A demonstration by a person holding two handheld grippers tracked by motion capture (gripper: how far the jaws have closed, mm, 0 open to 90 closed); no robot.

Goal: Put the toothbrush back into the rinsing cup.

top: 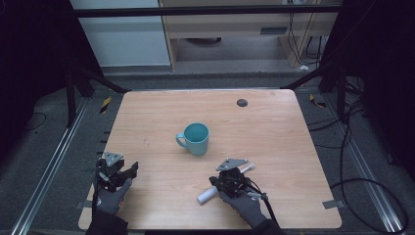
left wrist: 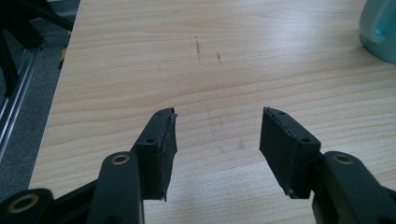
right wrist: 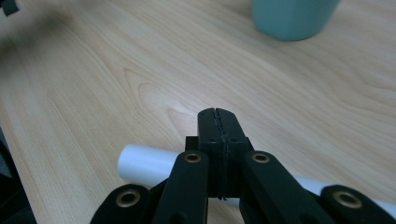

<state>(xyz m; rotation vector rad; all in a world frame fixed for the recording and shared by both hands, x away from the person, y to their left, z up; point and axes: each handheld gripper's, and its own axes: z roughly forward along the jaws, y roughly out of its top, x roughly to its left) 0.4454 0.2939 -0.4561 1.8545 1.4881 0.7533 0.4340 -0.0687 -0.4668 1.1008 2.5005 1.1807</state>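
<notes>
Your left tool [left wrist: 217,140] sits at the near left of the pale wood-grain worktop [top: 274,127], its ribbed black jaws spread wide with bare wood between them. A smooth teal mug [top: 195,138] stands upright at mid-worktop, handle to the left; the left gripper view cuts it off at the top right corner. Your right tool [right wrist: 218,122] is clenched, jaws pressed flat together, above a white tube [right wrist: 144,164] lying on the wood. The jaws hide the tube's middle, and you cannot tell whether they touch it.
</notes>
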